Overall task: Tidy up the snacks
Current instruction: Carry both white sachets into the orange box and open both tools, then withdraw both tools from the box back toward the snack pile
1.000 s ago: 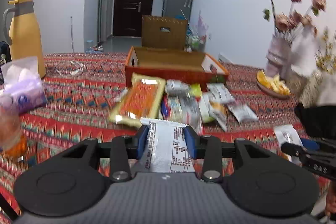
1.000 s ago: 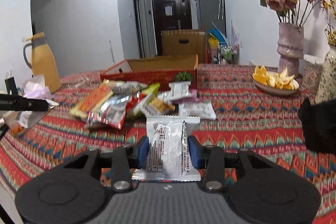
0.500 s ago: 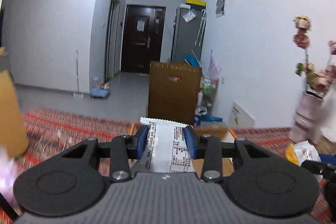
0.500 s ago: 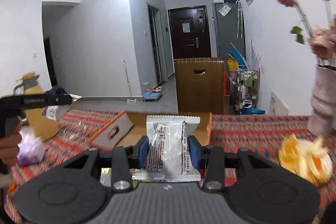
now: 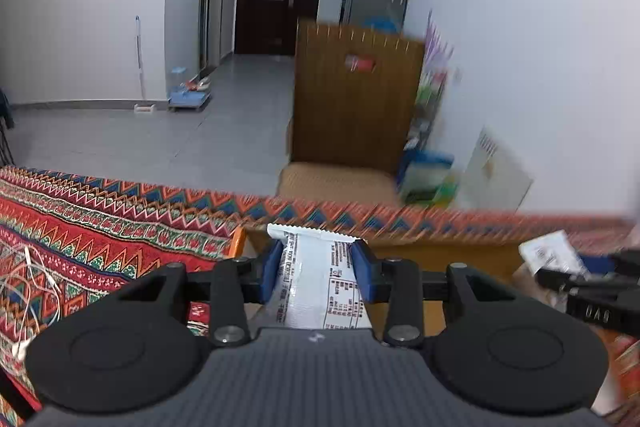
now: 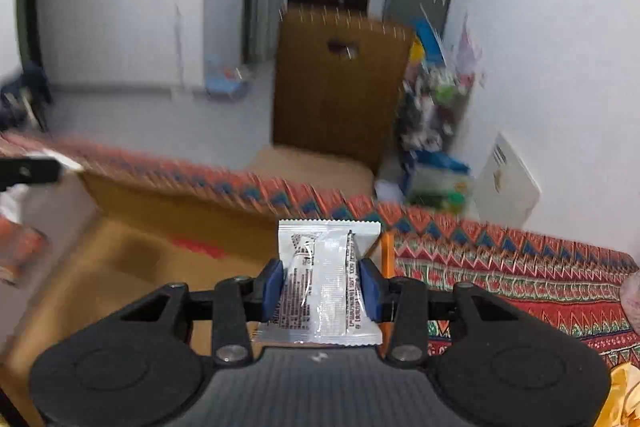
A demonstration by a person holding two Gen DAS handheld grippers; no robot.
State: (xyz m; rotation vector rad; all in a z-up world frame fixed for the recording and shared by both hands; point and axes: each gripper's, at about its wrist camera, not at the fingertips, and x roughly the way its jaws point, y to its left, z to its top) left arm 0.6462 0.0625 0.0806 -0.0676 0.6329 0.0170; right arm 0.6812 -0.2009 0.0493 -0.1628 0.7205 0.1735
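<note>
My left gripper (image 5: 319, 273) is shut on a white snack packet (image 5: 320, 283) and holds it over the left end of the open cardboard box (image 5: 440, 251). My right gripper (image 6: 322, 285) is shut on a silver-white snack packet (image 6: 326, 279) above the box's brown floor (image 6: 120, 267), near its orange right wall (image 6: 386, 255). The right gripper with its packet also shows in the left wrist view (image 5: 568, 277). The left gripper's tip shows at the left edge of the right wrist view (image 6: 32, 171).
The table wears a red patterned cloth (image 5: 80, 227). A white cable (image 5: 28, 291) lies on it at left. A wooden chair (image 5: 356, 99) stands beyond the far table edge. Orange peel (image 6: 624, 395) sits at the lower right.
Both grippers have moved forward and tipped down over the box, each still holding its packet. The snack pile, vase and jug have dropped out of view.
</note>
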